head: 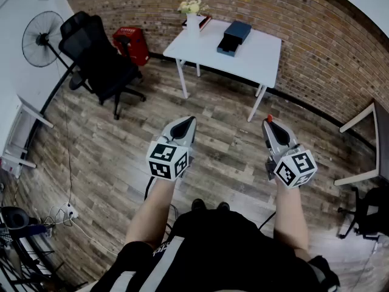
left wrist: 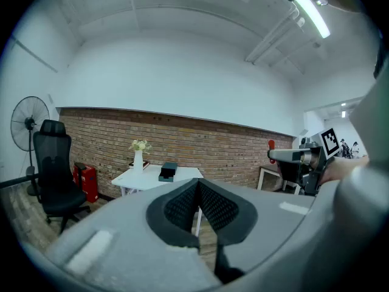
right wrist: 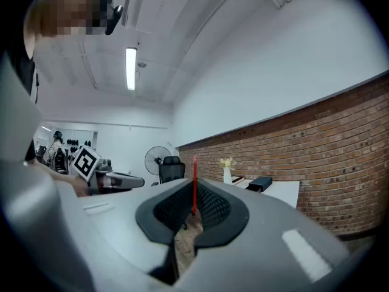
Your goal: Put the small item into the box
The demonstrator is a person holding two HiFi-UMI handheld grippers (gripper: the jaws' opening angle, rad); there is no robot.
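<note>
A dark blue box (head: 234, 36) lies on the white table (head: 258, 58) by the brick wall, well ahead of both grippers. My right gripper (head: 268, 121) is shut on a small, thin red item (head: 269, 118) that sticks out past its tips; in the right gripper view the red item (right wrist: 194, 184) stands upright between the closed jaws, and the box (right wrist: 260, 184) shows far off. My left gripper (head: 191, 120) is shut with nothing in it. Both are held at waist height over the wooden floor. The left gripper view shows the box (left wrist: 168, 171) and the right gripper (left wrist: 292, 157).
A white vase of flowers (head: 192, 17) and a book stand at the table's far left. A black office chair (head: 100, 59), a standing fan (head: 42, 38) and a red container (head: 131, 44) are to the left. Another table's edge (head: 364, 119) is at the right. Cables (head: 67, 212) lie lower left.
</note>
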